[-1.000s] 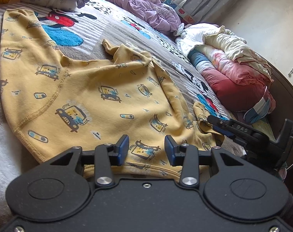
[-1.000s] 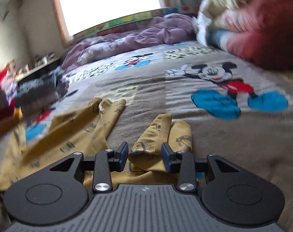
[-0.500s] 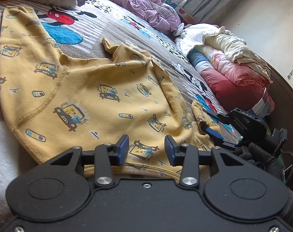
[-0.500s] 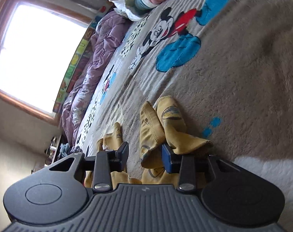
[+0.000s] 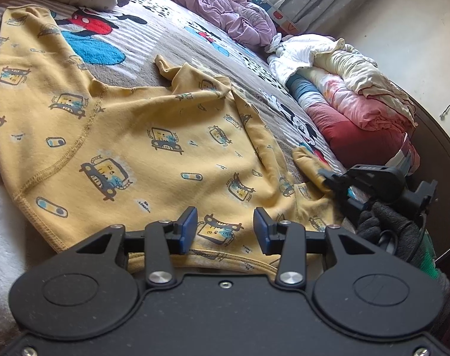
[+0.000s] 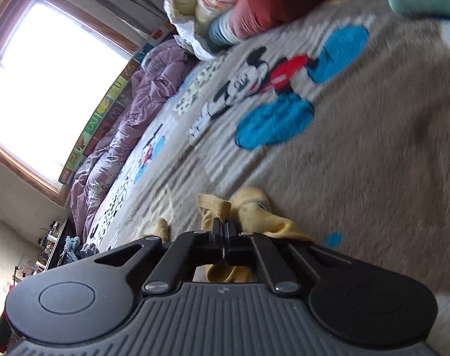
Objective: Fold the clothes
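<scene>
1. right tool [image 6: 225, 231] is pinching a bunched end of the yellow shirt [image 5: 153, 136], its blue pads pressed together on a thin fold of cloth; the jaws have just been closing, with that fabric between them.
2. left tool [image 5: 223, 231] is hanging half open over the shirt's near hem [image 5: 225, 262], pads apart on either side of a printed car, gripping nothing.
3. the shirt is lying spread across the cartoon blanket [image 5: 171, 32] on the bed, one sleeve [image 5: 17, 38] running off toward the far left, the neck area rumpled in the middle.
4. risk: the right grip is looking shallow, catching only an edge of the bunched end, so a pull could be slipping the cloth out.
5. risk: with the left tool not yet holding the hem, a pull from the right alone could be dragging the whole shirt sideways and wrinkling it instead of folding it.
6. risk: the fuzzy blanket may be clinging to the cotton, so a low drag could be carrying creases into the fold.
7. pose: the right tool is rolled well onto its side and pointing slightly down at the bed, held by a dark gloved hand [image 5: 385, 222].
8. pose: the left tool is sitting level across the hem, tilted gently downward.
</scene>
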Motion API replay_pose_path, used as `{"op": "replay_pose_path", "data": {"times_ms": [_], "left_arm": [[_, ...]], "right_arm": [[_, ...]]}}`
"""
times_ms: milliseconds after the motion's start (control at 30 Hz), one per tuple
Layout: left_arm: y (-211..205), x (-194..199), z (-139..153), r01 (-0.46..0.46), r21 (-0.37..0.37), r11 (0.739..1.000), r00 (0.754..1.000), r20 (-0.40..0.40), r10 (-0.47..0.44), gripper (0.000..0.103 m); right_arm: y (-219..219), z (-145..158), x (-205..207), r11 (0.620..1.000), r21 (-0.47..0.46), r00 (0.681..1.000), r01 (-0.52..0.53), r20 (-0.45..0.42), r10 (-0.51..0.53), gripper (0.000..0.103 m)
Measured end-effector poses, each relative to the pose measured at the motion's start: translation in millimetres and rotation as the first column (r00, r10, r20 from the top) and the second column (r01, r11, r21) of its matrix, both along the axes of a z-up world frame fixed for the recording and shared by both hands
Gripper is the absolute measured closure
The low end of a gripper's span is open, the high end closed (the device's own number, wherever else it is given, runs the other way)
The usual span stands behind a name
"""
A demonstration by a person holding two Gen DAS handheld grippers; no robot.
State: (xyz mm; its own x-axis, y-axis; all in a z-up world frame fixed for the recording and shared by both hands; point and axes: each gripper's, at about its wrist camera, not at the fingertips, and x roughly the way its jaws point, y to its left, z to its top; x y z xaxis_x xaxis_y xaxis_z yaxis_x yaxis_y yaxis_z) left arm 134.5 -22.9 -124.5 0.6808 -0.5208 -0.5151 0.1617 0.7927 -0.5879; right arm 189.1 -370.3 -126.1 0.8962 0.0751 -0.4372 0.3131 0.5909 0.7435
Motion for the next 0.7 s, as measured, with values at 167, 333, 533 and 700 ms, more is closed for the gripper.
{"op": "replay_pose_path", "data": {"times_ms": [167,333,533,700], "left_arm": [[-0.8,-0.3,0.5,0.004,0.001,1.000,1.000,0.000,-0.004,0.061],[-1.5,0.0,0.6,0.006,0.005,1.000,1.000,0.000,-0.006,0.061],[-4.5,-0.8,0.9,0.009,0.023,1.000,1.000,0.004,-0.009,0.061],[-18.9,-14.0,14.6,0.054,0.115,0.992,0.994,0.091,-0.065,0.061]], "right_arm": [[-36.1,33.1,-6.5,0.991,-0.132,0.998,0.020,0.061,-0.012,0.100],[-82.6,53.8,-11.4,0.976,-0.206,0.995,0.065,0.085,-0.048,0.100],[-122.2,48.0,-19.8,0.966,-0.250,0.998,0.064,0.037,-0.056,0.100],[-134.2,25.7,-12.5,0.958,-0.287,0.998,0.027,-0.049,-0.043,0.100]]}}
